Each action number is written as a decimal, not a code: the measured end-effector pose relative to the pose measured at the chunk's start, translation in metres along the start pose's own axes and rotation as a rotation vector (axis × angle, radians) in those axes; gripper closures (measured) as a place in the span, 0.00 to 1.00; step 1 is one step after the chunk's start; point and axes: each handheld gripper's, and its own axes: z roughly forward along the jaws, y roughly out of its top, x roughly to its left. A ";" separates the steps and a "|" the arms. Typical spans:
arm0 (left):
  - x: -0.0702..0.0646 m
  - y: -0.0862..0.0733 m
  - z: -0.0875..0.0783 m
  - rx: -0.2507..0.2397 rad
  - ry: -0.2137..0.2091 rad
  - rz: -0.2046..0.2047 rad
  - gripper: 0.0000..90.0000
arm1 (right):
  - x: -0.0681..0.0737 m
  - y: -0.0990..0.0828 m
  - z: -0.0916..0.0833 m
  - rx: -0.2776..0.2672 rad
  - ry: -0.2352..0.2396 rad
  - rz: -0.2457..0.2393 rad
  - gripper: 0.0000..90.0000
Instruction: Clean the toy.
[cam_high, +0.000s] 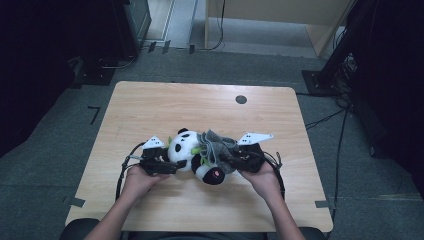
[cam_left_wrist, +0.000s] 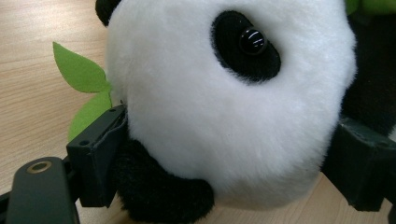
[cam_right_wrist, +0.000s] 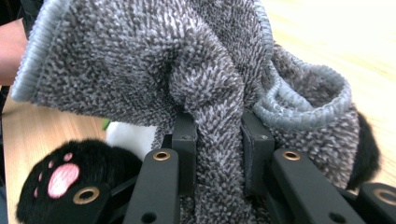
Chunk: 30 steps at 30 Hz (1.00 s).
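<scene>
Draping over the panda (cam_high: 187, 150), grey cloth (cam_high: 216, 145) apparently hides its body.

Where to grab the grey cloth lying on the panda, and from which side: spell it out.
Grip the grey cloth at a bunched fold in its middle, as the right gripper does, coming from the panda's paw end. The cloth is limp and drapes over the toy, so a pinched ridge gives both pads something to close on. The left gripper steadies the head from the opposite side.
</scene>
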 end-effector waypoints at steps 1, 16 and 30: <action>0.000 0.000 0.000 -0.004 -0.003 0.011 0.13 | 0.000 -0.001 -0.001 0.001 0.000 0.004 0.81; 0.001 0.005 0.002 0.004 -0.011 0.007 0.13 | -0.008 -0.027 -0.010 0.085 -0.049 0.037 0.83; 0.003 0.006 0.002 -0.011 -0.024 -0.017 0.14 | -0.036 -0.046 0.000 0.237 -0.086 0.134 0.84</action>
